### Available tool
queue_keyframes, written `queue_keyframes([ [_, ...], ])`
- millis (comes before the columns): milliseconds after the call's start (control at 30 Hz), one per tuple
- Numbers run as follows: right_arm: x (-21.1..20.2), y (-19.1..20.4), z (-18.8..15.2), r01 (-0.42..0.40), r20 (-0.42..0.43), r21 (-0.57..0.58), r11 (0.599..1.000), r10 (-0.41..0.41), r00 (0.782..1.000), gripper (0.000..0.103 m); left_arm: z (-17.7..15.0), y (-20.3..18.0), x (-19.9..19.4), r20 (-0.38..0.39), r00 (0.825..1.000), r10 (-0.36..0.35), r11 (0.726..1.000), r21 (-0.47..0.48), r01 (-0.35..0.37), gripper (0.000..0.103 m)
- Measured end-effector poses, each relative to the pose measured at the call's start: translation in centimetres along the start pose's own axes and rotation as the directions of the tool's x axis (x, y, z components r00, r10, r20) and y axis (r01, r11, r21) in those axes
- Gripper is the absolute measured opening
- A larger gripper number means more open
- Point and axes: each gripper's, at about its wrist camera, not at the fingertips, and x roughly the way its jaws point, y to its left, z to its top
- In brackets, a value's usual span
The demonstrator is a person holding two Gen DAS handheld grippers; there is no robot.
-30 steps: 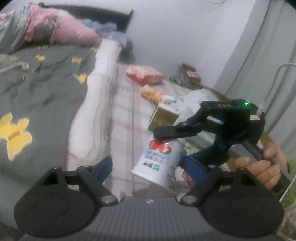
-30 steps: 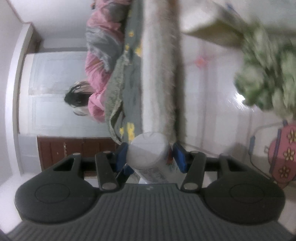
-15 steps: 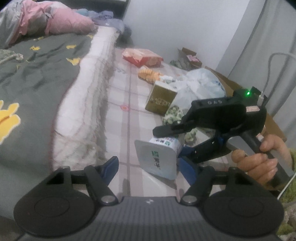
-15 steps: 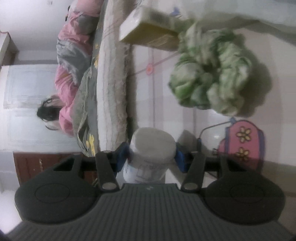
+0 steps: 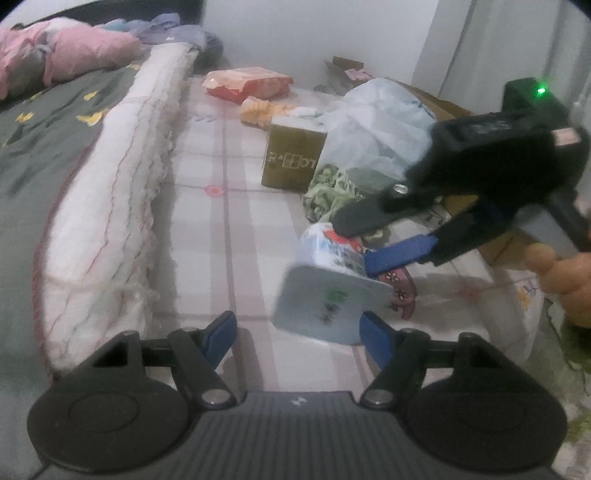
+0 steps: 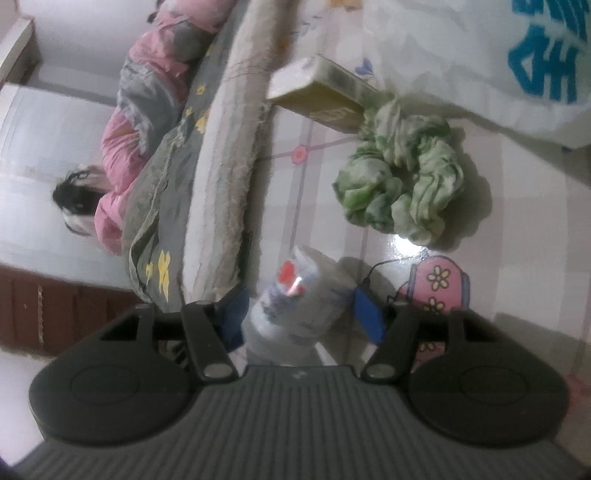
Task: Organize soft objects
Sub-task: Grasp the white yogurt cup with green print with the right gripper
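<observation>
White wall point(image 5: 332, 33), checked floor point(image 5: 229, 236), bed point(image 5: 48, 155).

Dim, cool indoor light. We see a white glare spot on the glossy floor point(image 6: 404, 245) beside the green cloth point(image 6: 400, 177); motion blur smears the cup point(image 5: 328, 280); fisheye bends and darkens edges.

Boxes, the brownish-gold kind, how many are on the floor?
1. The gold box stands on the tiled floor beside the green cloth, below the white plastic bag. Others may hide behind that bag.
</observation>
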Motion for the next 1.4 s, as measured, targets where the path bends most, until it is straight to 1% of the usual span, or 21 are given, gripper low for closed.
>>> queue_keyframes([
  [33,-0.1,0.1,-0.2,-0.016,-0.009,-0.009,1.000,0.015,1.000,0.064,0.1,0.0,0.2,0.002,1.000,-0.002,1.000,0.008,0.002,0.079],
  [167,-0.5,-0.1,-0.7,-0.060,-0.018,-0.010,0.998,0.060,0.998,0.064,0.5,-0.1,1.2,-0.002,1.000,-0.024,0.999,0.029,0.024,0.079],
  [333,0.1,-0.8,-1.2,-0.073,-0.016,0.011,0.997,0.073,0.997,0.064,0.6,-0.8,1.9,0.007,0.999,-0.047,0.998,0.049,0.046,0.078],
  [367,0.3,-1.0,-1.3,-0.077,-0.015,0.012,0.997,0.077,0.997,0.064,0.6,-0.9,2.0,0.010,0.999,-0.051,0.997,0.052,0.050,0.076],
  [400,0.4,-1.2,-1.3,-0.082,-0.012,0.014,0.996,0.083,0.997,0.062,0.7,-1.0,2.1,0.017,0.998,-0.056,0.997,0.054,0.056,0.070],
  [433,0.5,-1.3,-1.4,-0.090,-0.010,0.018,0.996,0.091,0.996,0.062,0.7,-1.1,2.1,0.021,0.998,-0.064,0.997,0.053,0.062,0.061],
  [500,0.6,-1.4,-1.5,-0.108,-0.006,0.029,0.994,0.108,0.994,0.059,0.9,-1.3,2.1,0.017,0.998,-0.064,0.997,0.040,0.064,0.061],
  [733,-0.1,-1.1,-1.6,-0.141,0.008,0.025,0.990,0.141,0.990,0.056,2.0,-0.9,0.7,0.016,0.997,-0.071,0.997,-0.036,0.071,0.061],
  [933,-1.3,-0.4,-0.8,-0.180,0.057,0.009,0.984,0.180,0.982,0.054,3.3,0.3,-0.1,0.032,0.994,-0.100,0.988,-0.113,0.103,0.058],
  [967,-1.3,-0.4,-0.6,-0.180,0.064,0.011,0.984,0.179,0.982,0.054,3.5,0.4,-0.2,0.038,0.993,-0.108,0.987,-0.119,0.112,0.059],
  [1033,-1.3,-0.7,-0.2,-0.192,0.072,0.029,0.981,0.190,0.979,0.049,3.9,0.5,-0.1,0.044,0.994,-0.104,0.986,-0.125,0.109,0.058],
  [1133,-1.0,-0.9,0.3,-0.176,0.087,0.045,0.983,0.172,0.981,0.047,4.2,0.5,0.2,0.053,0.994,-0.092,0.988,-0.118,0.098,0.058],
  [1200,-0.8,-1.2,0.6,-0.170,0.092,0.065,0.983,0.163,0.982,0.045,4.2,0.3,0.2,0.061,0.995,-0.082,0.991,-0.098,0.088,0.058],
  [1267,-0.8,-1.6,0.7,-0.162,0.097,0.081,0.983,0.154,0.983,0.044,4.1,0.0,0.0,0.071,0.995,-0.064,0.996,-0.064,0.069,0.060],
  [1333,-0.9,-1.9,0.8,-0.154,0.104,0.098,0.983,0.144,0.984,0.044,4.0,-0.5,-0.1,0.082,0.995,-0.047,0.999,-0.009,0.048,0.071],
  [1400,-0.9,-2.4,0.9,-0.153,0.105,0.112,0.982,0.141,0.984,0.044,3.8,-1.2,-0.1,0.090,0.996,-0.030,0.998,0.055,0.025,0.076],
])
